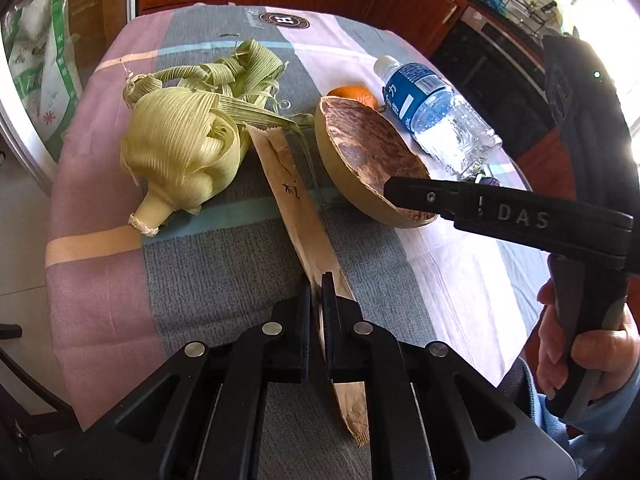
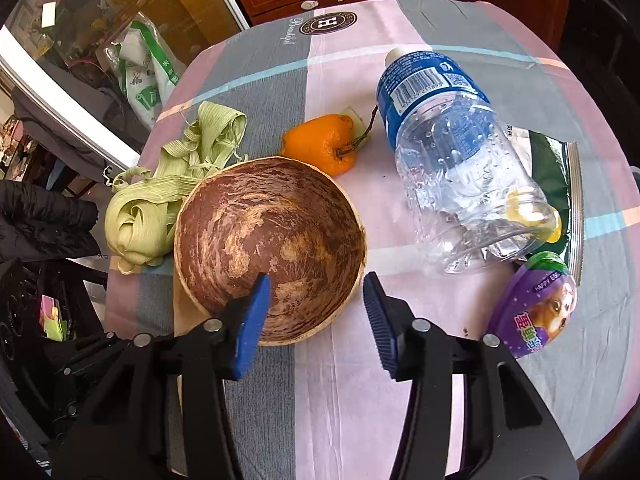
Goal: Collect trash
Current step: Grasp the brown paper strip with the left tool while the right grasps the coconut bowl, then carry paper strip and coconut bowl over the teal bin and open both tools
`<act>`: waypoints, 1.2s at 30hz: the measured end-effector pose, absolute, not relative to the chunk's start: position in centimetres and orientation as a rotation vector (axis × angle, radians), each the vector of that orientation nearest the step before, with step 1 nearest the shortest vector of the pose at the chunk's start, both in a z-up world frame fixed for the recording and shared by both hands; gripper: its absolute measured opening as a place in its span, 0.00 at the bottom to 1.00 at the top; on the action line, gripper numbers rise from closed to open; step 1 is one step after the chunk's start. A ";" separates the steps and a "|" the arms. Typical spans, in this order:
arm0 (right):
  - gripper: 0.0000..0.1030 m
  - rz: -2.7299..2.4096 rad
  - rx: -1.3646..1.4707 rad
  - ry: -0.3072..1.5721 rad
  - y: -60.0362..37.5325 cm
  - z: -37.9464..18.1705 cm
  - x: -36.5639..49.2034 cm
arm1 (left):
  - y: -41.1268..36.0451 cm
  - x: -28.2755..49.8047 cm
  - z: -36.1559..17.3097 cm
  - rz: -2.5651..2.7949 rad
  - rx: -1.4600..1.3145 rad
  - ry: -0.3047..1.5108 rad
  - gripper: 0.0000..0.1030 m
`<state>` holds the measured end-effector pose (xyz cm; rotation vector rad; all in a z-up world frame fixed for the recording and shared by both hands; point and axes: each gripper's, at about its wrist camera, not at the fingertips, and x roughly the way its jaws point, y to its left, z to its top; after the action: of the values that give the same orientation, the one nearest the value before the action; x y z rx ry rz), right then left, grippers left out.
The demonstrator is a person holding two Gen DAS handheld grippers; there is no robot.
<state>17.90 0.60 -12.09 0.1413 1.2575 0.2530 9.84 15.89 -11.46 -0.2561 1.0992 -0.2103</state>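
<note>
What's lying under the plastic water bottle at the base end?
The plastic water bottle lies on its side with its base over a green foil wrapper. Only the wrapper's right edge shows; the rest is covered, seen blurred through the clear plastic.

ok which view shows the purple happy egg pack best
The right wrist view: the purple egg pack lies in full sight beside the bottle's base, print readable. In the left wrist view the right claw's arm covers that spot, so it hardly shows.
</note>
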 end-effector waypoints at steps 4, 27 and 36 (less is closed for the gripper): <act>0.39 0.253 0.134 1.240 0.8 -12.4 18.1 | 16.3 10.0 -11.5 -0.227 -0.291 1.111 0.08; 0.05 0.304 0.158 1.075 0.8 -8.1 17.6 | 15.4 9.7 -9.9 -0.167 -0.268 1.060 0.01; 0.05 0.255 0.198 0.985 -3.4 -3.6 16.8 | 14.3 8.6 -5.6 -0.154 -0.242 0.972 0.01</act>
<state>16.78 -3.35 -3.56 0.1985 0.9855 0.2553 8.56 14.26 -5.58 -0.2422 0.9724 -0.1538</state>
